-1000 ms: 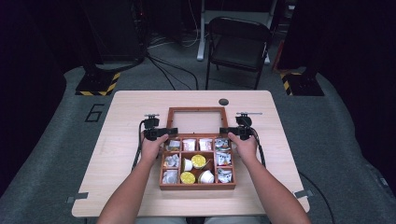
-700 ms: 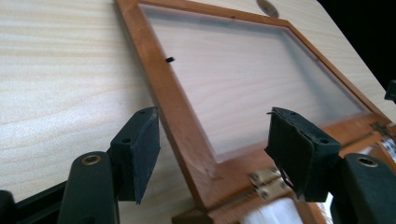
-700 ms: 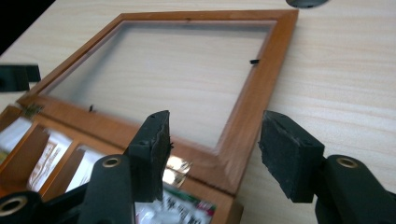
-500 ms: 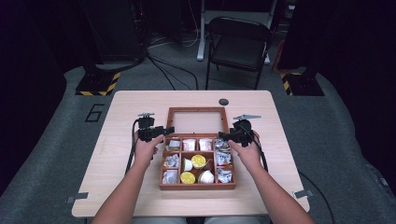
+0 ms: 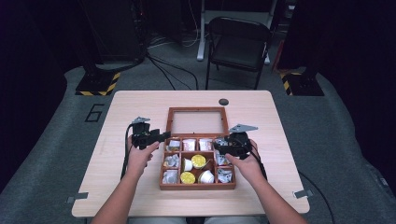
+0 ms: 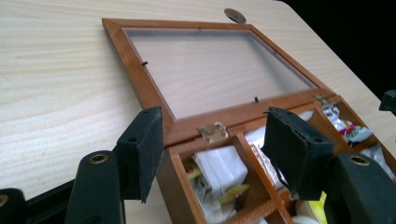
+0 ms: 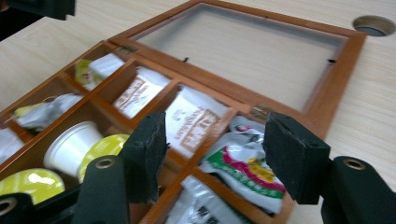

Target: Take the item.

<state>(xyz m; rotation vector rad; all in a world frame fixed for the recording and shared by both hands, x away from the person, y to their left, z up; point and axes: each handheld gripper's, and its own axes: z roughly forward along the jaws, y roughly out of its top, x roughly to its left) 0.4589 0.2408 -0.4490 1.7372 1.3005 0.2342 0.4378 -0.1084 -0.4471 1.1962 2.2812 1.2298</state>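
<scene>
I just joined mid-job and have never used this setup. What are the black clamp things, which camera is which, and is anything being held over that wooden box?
No robot arm here: a person holds a two-jaw tool in each hand. The high view looks down from above the person's side, with the left gripper at the box's left edge and the right gripper at its right edge. The other two pictures come from cameras riding on the grippers, looking along their black jaws.

On the table lies a wooden box divided into compartments holding packets and small cups with yellow lids. Its glass-paned lid lies open, flat behind it.

Neither gripper holds anything. The left jaws have just been closing, with the box's back corner near them but nothing pressed between the pads.
</scene>
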